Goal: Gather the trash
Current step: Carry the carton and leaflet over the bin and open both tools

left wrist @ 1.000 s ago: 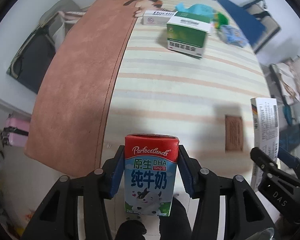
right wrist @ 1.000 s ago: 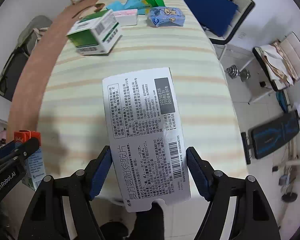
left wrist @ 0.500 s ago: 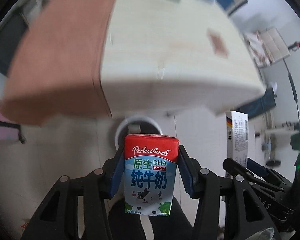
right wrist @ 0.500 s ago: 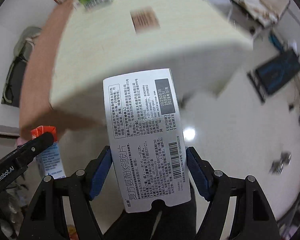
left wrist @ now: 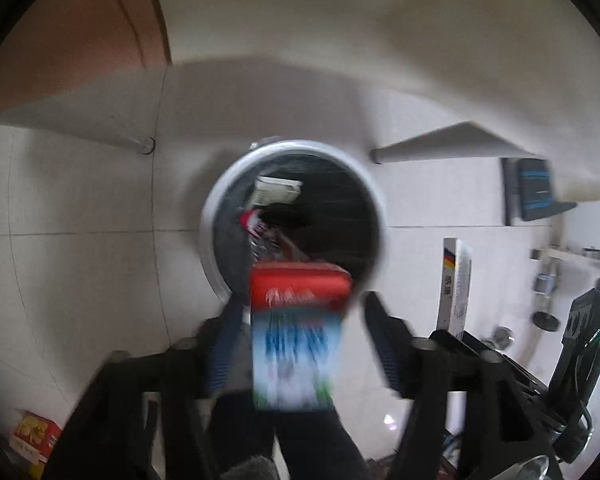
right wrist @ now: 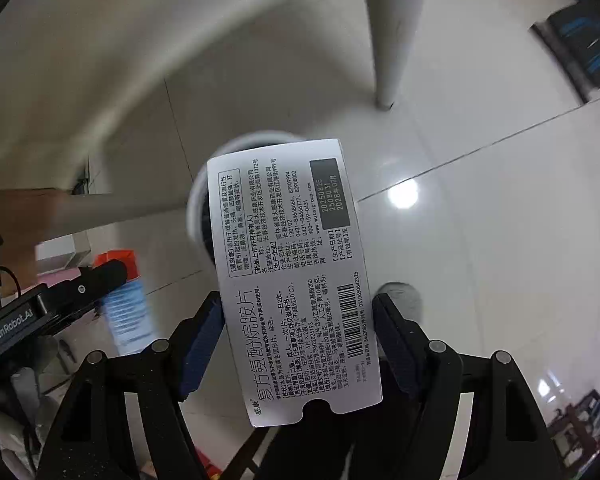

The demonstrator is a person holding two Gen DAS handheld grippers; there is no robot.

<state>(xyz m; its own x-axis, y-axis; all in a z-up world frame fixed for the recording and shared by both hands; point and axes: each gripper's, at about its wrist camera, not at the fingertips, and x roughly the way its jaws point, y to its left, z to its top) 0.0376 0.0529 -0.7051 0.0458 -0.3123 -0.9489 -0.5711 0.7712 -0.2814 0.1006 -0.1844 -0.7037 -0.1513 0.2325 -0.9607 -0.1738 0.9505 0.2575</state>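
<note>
Below the desk's underside, on the tiled floor, stands the round trash bin (left wrist: 292, 216) with a white rim (left wrist: 210, 216) and dark liner, already holding some wrappers and a folded box. The left gripper (left wrist: 296, 332) hangs just above the bin's near rim, and the milk carton (left wrist: 296, 336) sits blurred between its fingers; a gap shows on the right side, so the jaws look to be parted and the carton seems to be dropping free. The right gripper (right wrist: 300, 340) is clamped on the white medicine box (right wrist: 288, 276), held upright over the same bin (right wrist: 198, 208). To do this well, I judge the left gripper should stay centred over the opening until the carton clears the rim, and the right should move over the middle before it lets go.
</note>
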